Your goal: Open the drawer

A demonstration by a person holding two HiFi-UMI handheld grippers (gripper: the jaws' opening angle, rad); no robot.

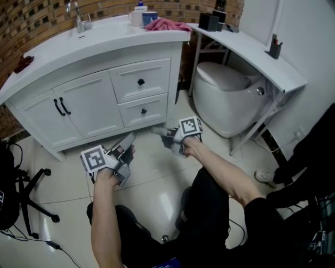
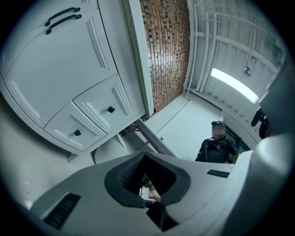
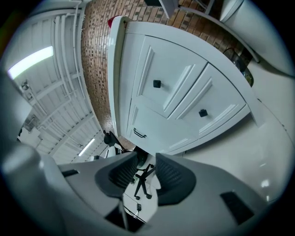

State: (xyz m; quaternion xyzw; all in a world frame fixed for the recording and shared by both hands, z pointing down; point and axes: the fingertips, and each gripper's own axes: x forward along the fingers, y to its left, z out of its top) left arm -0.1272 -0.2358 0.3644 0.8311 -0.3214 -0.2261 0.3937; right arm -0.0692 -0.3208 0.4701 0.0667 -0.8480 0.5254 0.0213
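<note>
No word, number or brand name can be read in any view. The only printed signs are two black-and-white square patterns. One marker [image 1: 96,158] sits on the left gripper [image 1: 130,140], and a second marker [image 1: 190,125] sits on the right gripper [image 1: 158,131]. Both are block patterns, not letters or digits. The bottle [image 1: 139,5] at the back of the counter [image 1: 104,39] is too small for any label to be made out.
</note>
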